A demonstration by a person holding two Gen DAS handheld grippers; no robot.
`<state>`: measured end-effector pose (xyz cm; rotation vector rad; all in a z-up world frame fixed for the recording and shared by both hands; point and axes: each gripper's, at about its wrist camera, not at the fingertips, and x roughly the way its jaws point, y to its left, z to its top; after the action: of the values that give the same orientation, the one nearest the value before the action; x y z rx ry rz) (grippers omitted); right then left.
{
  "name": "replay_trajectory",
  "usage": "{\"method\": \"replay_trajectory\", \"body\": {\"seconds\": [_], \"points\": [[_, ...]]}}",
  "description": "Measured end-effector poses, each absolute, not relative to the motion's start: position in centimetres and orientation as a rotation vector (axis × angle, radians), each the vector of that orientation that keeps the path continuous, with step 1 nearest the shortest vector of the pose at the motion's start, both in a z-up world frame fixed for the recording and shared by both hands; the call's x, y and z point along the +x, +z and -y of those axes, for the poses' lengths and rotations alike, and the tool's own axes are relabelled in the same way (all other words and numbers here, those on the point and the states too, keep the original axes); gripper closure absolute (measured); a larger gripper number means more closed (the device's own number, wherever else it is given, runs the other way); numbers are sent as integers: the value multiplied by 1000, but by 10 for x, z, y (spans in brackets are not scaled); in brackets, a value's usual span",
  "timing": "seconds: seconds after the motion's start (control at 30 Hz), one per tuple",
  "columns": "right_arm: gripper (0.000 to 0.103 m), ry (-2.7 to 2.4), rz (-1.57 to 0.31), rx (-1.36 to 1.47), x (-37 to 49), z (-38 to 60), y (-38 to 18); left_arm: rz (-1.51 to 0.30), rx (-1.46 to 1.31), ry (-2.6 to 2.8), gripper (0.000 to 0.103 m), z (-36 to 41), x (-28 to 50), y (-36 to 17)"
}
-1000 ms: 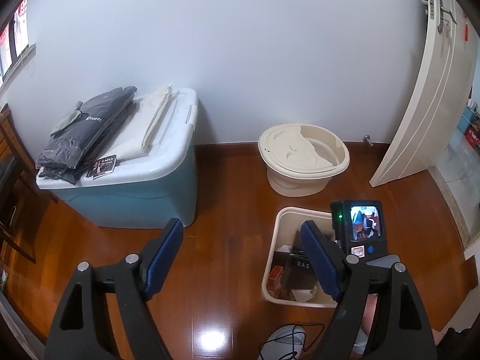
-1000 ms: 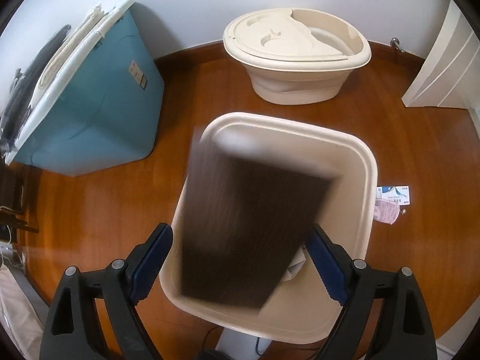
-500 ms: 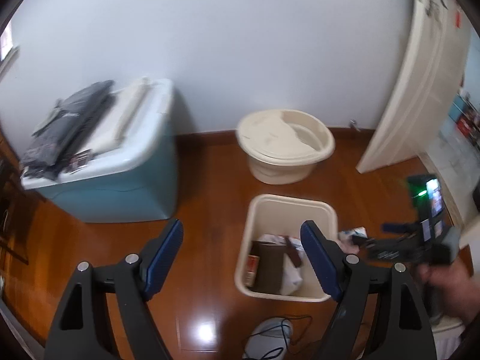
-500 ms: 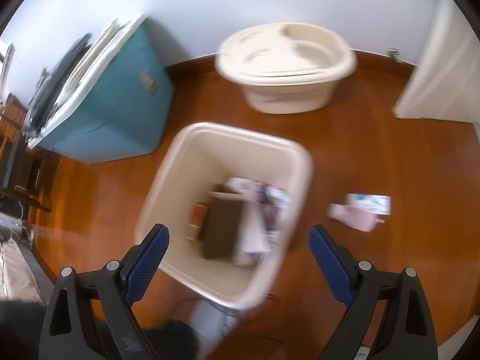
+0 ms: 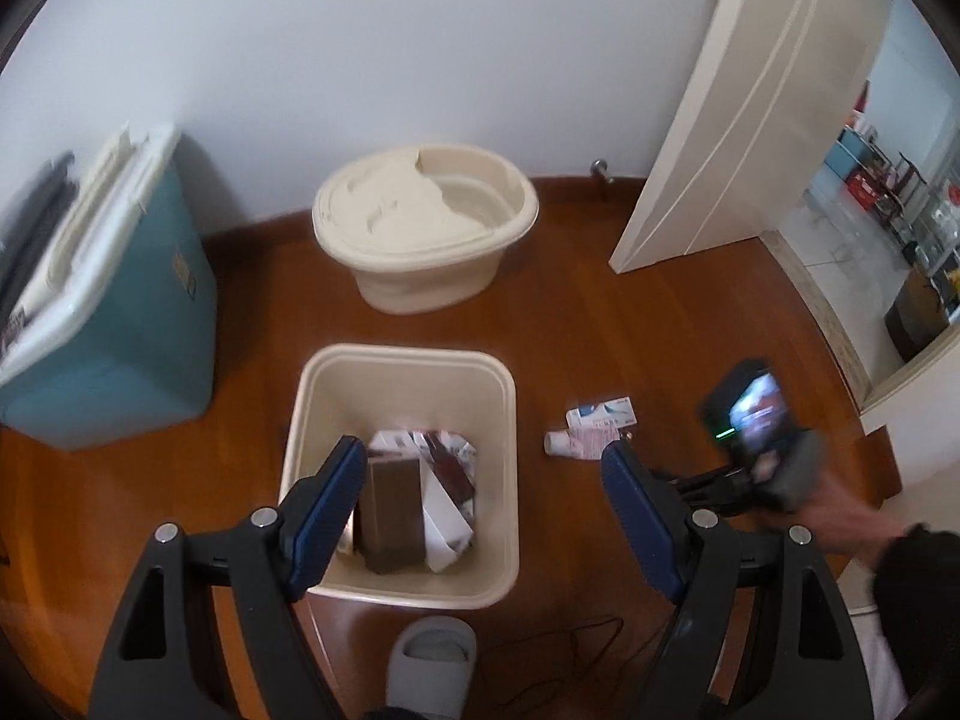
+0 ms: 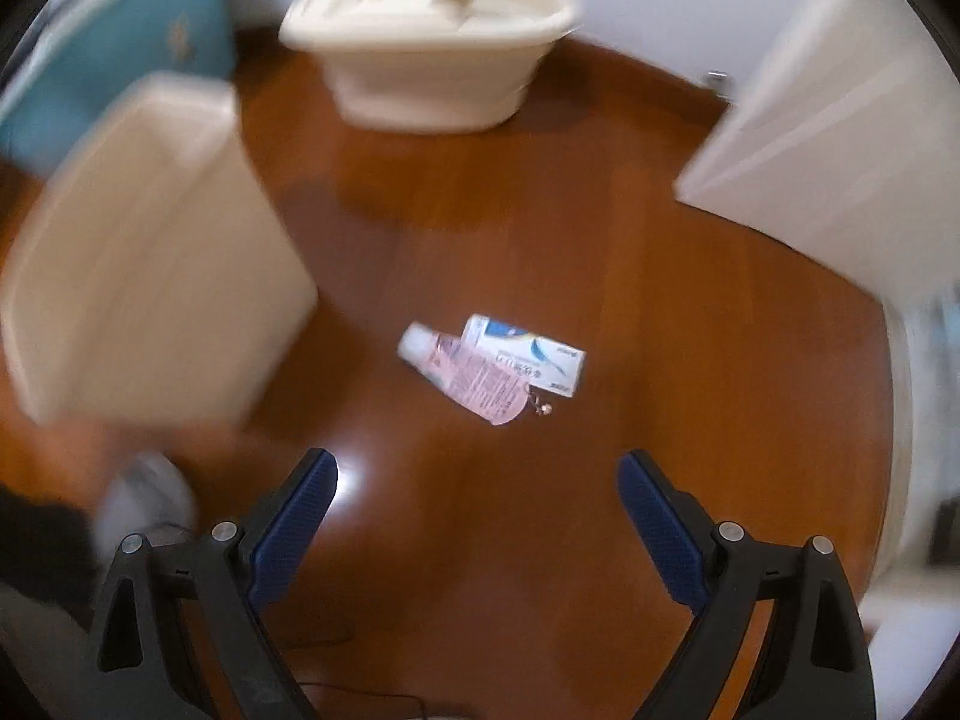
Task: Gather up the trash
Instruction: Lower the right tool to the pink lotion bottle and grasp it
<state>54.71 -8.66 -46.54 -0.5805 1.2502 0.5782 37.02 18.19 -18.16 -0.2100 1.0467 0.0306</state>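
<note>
Angled steeply down at the floor: right gripper [image 6: 477,480], wide open and empty, above tube [image 6: 465,375] and box [image 6: 528,360]; left gripper [image 5: 483,480], likewise open and empty, over bin [image 5: 507,384].

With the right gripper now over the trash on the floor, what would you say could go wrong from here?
1. The pink tube lies partly on the white box, so the open right gripper may catch both or knock one away.
2. Both lie flat on the glossy floor; the fingers may slide over them.
3. The right view is blurred, so the aim could be off.
</note>
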Motion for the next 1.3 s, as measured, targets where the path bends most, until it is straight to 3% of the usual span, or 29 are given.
{"method": "replay_trajectory", "body": {"seconds": [0.3,0.43,0.63,0.67,0.73,0.77,1.03,1.17,1.3], "points": [[9,816,-1132,-1013,559,0,-611,-1156,-229,4,23,-168,390,-208],[20,883,-1157,-1095,567,-13,-648,-1180,-206,9,23,-163,395,-219],[25,932,-1197,-1100,585,-10,-674,-1210,-124,35,23,-156,397,-244],[29,928,-1214,-1097,588,-9,-677,-1218,-117,41,23,-155,397,-247],[55,952,-1247,-1014,599,1,-673,-1220,-127,61,23,-149,401,-254],[63,930,-1255,-1014,602,6,-673,-1215,-136,60,23,-143,404,-257],[65,891,-1312,-629,596,97,-626,-1234,-122,-54,23,-65,459,-306],[65,834,-1303,-479,575,170,-596,-1371,114,-219,23,4,512,-369],[65,713,-1305,-275,542,252,-575,-1383,408,-441,23,77,555,-442]]}}
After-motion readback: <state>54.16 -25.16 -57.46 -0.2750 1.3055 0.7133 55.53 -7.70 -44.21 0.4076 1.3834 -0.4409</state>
